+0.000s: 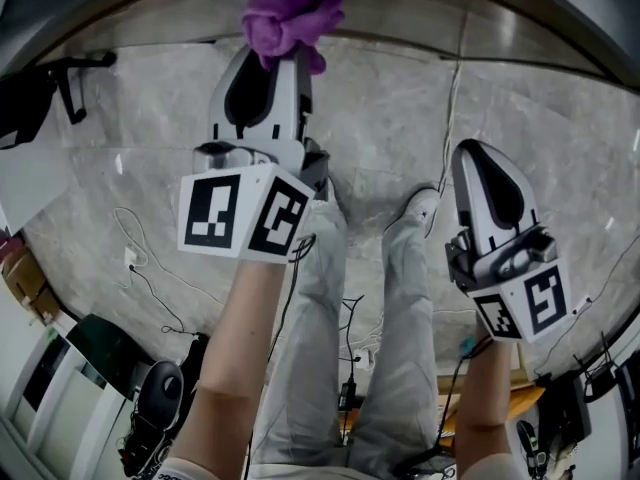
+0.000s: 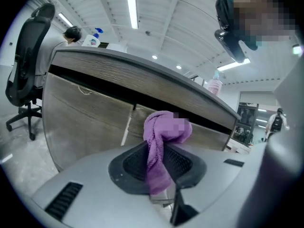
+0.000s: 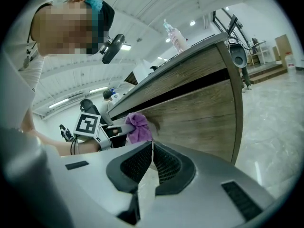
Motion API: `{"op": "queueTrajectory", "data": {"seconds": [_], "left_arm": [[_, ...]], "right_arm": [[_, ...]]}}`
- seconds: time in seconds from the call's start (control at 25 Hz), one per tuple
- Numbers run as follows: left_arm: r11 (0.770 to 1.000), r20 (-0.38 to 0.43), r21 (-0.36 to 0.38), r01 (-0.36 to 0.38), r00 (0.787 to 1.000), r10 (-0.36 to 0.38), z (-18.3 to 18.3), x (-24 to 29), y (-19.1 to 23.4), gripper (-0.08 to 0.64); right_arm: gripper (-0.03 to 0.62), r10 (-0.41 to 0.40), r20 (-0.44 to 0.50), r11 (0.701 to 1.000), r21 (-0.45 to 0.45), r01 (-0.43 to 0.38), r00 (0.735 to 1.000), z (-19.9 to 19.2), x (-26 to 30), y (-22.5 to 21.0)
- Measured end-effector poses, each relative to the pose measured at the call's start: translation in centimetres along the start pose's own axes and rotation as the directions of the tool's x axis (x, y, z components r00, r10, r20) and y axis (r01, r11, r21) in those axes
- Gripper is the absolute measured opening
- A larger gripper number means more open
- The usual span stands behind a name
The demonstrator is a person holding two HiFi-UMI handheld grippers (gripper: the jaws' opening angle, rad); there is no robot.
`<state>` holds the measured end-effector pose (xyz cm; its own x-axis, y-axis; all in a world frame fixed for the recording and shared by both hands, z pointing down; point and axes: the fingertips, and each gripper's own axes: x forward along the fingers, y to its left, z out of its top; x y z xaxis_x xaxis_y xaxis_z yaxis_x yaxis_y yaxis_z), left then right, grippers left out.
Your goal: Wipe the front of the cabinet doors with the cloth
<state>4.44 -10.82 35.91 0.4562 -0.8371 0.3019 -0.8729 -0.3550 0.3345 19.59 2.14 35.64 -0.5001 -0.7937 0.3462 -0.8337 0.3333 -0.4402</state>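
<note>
Grip confirmed: your left gripper (image 2: 159, 165) is clamped on the bunched purple towelling cloth (image 2: 160, 127). The cloth's free end meets the front of the grey wood-grain cabinet door (image 2: 90, 113), just below the dark gap under the countertop (image 2: 142, 72). Your right gripper (image 3: 152, 159), jaws pressed together and empty, sits right of the left one, near the door.

Grey marbled floor (image 1: 400, 118), thin cable (image 1: 131, 259) lying loose on it

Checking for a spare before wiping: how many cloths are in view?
1. The purple cloth is clamped in the left gripper, up by the cabinet door front. The right gripper holds none. Others may lie out of view.
</note>
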Motion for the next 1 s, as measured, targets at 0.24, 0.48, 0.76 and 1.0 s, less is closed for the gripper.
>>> {"op": "queueTrajectory", "data": {"seconds": [0.24,0.48,0.76,1.0], "left_arm": [[0.986,-0.099,0.042,0.161,0.983,-0.157,-5.9,1.4,-10.1,0.078],[0.95,-0.177,0.047,0.308,0.939,-0.296,-11.0,5.0,-20.1,0.078],[0.94,-0.221,0.026,0.341,0.919,-0.328,-14.2,8.2,-25.6,0.078],[0.955,-0.222,0.023,0.294,0.933,-0.282,-14.4,9.9,-25.0,0.078]], "right_arm": [[0.029,-0.025,-0.008,1.0,0.011,0.025,1.0,-0.2,-3.8,-3.9],[0.029,-0.087,-0.028,0.995,0.043,0.089,0.996,-1.2,-7.8,-9.7],[0.029,-0.131,-0.016,0.988,0.085,0.132,0.991,-2.2,-11.9,-13.8],[0.029,-0.155,-0.014,0.983,0.1,0.156,0.988,-2.9,-13.3,-15.2]]}}
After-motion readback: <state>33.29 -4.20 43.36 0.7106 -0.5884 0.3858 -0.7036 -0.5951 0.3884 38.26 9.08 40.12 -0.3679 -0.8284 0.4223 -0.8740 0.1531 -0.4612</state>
